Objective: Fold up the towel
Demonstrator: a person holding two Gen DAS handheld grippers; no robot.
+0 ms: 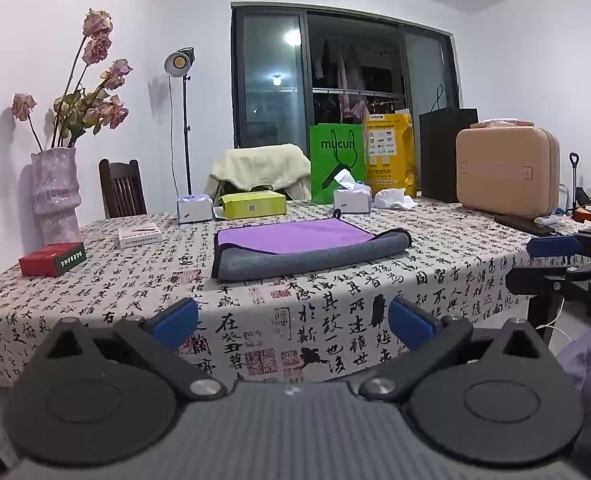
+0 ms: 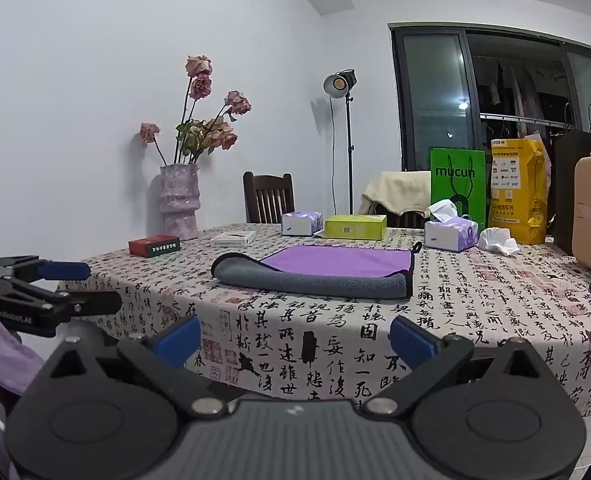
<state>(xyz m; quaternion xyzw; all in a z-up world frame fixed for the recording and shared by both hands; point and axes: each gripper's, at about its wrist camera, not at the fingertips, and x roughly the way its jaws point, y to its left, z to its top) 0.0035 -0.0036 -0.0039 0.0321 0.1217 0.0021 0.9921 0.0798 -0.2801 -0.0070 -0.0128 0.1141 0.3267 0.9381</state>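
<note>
One fold looks already made: the towel (image 1: 295, 250) lies on the table (image 1: 435, 280), in front of the green bag (image 1: 337, 160), grey edge turned over purple. Left gripper (image 1: 293, 322) and right gripper (image 2: 295, 340) stand wide, holding nothing; more folds probably remain.

Both wrist views off table's (image 1: 435, 248) near edge, level, sharing towel (image 1: 307, 246)

Purple-and-grey towel (image 2: 315, 270) partly folded on the table (image 2: 475, 312), beyond the wide-spread right hand-held gripper (image 2: 293, 342).
</note>
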